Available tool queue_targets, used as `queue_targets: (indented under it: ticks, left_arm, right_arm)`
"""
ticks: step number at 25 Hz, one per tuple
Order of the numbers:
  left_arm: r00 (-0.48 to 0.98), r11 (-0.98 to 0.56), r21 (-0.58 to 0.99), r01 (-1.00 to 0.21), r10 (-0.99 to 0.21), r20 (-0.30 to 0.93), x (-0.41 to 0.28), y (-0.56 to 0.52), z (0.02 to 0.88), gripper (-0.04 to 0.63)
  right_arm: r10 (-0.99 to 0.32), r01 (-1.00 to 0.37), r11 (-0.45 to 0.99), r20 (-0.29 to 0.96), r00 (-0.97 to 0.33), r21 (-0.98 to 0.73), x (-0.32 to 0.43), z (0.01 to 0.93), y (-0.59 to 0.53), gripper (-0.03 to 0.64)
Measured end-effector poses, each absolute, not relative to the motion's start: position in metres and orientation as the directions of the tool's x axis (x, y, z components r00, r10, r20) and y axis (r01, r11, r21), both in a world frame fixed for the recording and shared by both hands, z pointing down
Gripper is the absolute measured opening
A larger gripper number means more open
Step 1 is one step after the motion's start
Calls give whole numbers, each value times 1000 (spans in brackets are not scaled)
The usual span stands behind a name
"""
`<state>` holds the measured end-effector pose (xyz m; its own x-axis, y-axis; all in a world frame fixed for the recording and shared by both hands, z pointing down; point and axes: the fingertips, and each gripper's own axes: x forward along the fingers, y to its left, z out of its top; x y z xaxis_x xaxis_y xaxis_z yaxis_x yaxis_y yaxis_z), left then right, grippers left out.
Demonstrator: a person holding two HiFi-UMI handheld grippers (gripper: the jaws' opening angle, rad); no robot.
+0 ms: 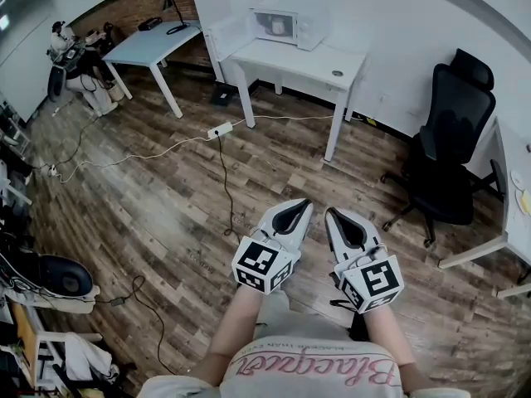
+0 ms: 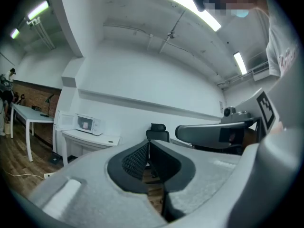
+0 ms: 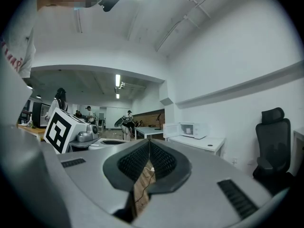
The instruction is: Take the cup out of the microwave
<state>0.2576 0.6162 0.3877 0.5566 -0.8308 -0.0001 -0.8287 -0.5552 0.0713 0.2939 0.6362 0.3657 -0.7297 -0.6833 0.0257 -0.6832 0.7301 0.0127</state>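
Nothing is being carried yet: the left gripper (image 1: pixel 304 206) and right gripper (image 1: pixel 331 215) are pointing level, both clenched on nothing, while the cup (image 1: pixel 277 26) is sitting inside the open microwave (image 1: pixel 292 25) well ahead of them, leaving the approach, the grasp and the lift-out all waiting to be done.

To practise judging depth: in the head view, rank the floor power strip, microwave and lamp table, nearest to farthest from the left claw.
1. Power strip, floor ahead.
2. Microwave, on the wall-side table.
3. Lamp table, far left.
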Motion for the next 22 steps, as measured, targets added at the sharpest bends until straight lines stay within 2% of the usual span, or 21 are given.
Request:
queue_targets:
  ticks: [8,16,22]
  left_arm:
    - [594,-593,61,-803,-804,1,241,576,384,3]
    - [537,-537,79,-840,-843,-18,184,538,380,5]
    - [538,-536,67,-842,-843,12,148,509,385,5]
  right_arm:
    - [-715,-715,699,29,-698,4,276,362,594,14]
    - [-724,-724,689,29,-689,6,233,362,558,14]
    - [-740,-740,672,23,-672,7,200,360,531,14]
